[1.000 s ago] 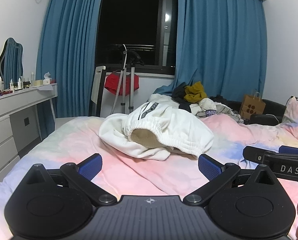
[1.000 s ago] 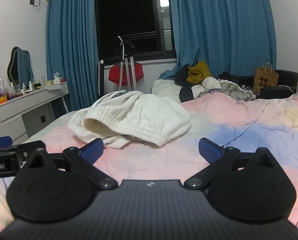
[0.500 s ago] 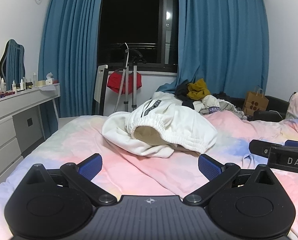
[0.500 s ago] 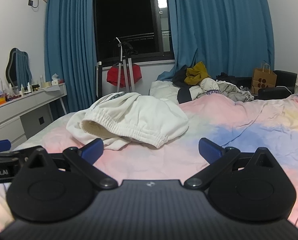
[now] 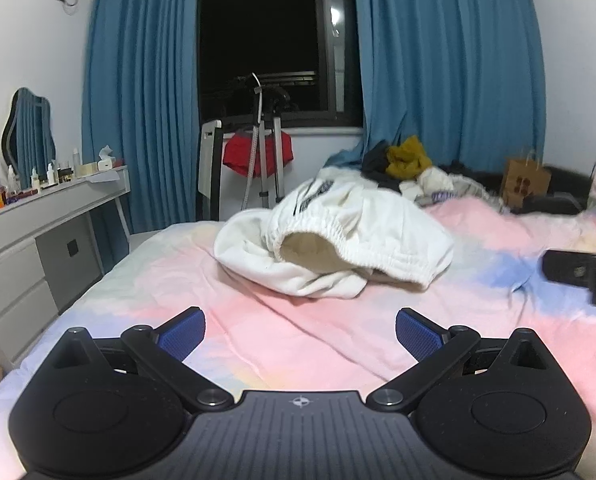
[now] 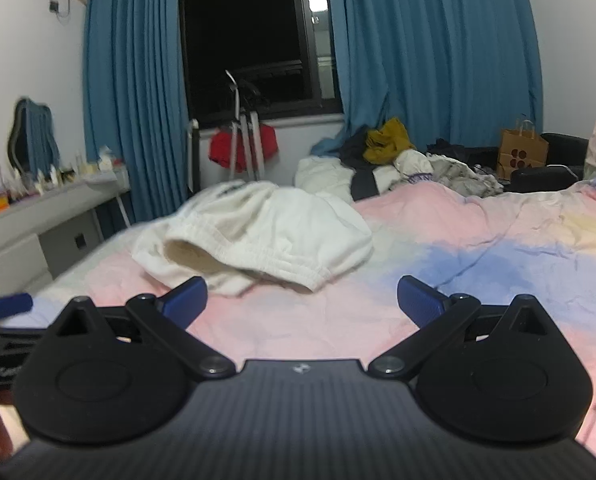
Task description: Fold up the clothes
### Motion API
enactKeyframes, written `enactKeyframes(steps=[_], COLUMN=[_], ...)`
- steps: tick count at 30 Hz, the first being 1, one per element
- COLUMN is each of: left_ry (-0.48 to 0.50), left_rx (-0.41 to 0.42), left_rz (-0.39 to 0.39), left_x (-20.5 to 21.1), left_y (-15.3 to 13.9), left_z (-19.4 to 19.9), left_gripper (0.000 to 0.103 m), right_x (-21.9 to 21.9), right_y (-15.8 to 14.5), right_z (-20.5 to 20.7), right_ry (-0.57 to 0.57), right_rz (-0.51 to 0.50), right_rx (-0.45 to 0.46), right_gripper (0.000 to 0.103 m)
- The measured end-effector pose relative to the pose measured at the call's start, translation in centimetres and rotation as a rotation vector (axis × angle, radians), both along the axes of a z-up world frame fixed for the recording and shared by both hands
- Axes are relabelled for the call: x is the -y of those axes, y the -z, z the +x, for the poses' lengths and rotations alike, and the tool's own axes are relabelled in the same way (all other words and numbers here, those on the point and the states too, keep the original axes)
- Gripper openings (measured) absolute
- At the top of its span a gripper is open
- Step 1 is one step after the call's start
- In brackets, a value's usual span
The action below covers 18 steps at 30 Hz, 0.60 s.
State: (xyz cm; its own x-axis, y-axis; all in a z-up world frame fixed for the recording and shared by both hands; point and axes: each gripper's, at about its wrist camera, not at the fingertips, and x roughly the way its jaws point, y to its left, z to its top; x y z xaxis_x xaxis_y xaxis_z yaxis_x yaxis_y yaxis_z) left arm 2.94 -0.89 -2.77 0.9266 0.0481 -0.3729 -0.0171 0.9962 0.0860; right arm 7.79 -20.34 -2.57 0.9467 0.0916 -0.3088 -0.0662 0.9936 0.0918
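One white garment; two grippers, fingers spread.

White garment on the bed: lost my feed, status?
Left tongs open, right tongs open, both empty. Crumpled white fleece garment unfolded on pastel bedspread. Path clear.

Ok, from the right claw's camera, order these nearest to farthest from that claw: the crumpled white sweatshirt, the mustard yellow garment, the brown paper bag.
1. Crumpled white sweatshirt, ahead, slightly left on the bed.
2. and 3. Mustard yellow garment, centre back; brown paper bag, far right. Too close to call.
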Motion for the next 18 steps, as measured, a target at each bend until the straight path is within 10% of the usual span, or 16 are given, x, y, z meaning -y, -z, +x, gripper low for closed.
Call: enactKeyframes(steps=[18], left_ry=[-0.058], left_rx=[0.022], left_rz=[0.385], left_x=[1.0], left_y=[6.7], left_z=[24.5], left_gripper=[0.081], right_x=[3.8], right_y=[3.0], right_z=[5.1], right_ry=[0.014], right_rz=[0.158], right_rx=[-0.134], right_gripper=[0.103])
